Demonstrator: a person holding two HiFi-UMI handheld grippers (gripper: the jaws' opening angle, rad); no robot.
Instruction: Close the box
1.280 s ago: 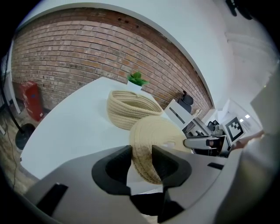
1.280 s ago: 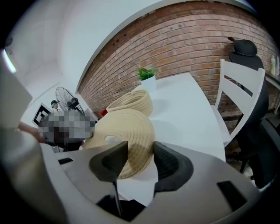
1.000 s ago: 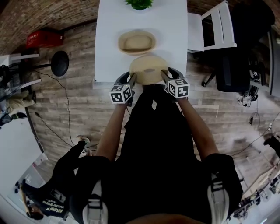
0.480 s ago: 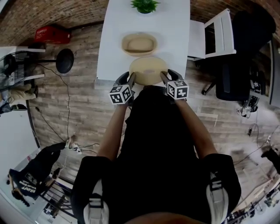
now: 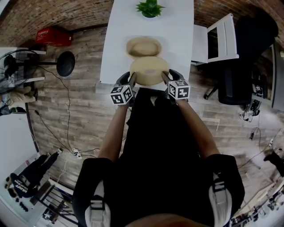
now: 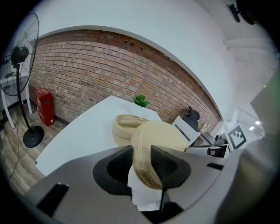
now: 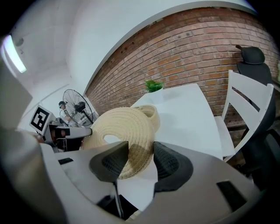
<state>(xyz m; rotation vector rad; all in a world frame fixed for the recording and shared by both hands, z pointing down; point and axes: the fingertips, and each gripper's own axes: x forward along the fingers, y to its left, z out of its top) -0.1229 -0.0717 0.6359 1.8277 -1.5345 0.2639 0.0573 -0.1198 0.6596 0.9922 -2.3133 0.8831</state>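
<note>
White table (image 5: 177, 26): a woven lid (image 5: 148, 71) is hovering near the basket (image 5: 143, 46).
Both the left gripper (image 5: 132, 79), jaws just tightening, and right gripper (image 5: 164, 77) are clamping its rim.

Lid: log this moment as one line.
lid: held above table | left gripper: jaws just tightened, on lid rim | right gripper: shut on lid rim | basket: uncovered

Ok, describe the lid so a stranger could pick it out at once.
The white table has a potted plant at its far end, then an open woven basket. Nearer the person, the lid is held up by its rim in the left gripper, whose jaws have just been closing, and the right gripper. It alone is a flat disc, not hollow.
</note>
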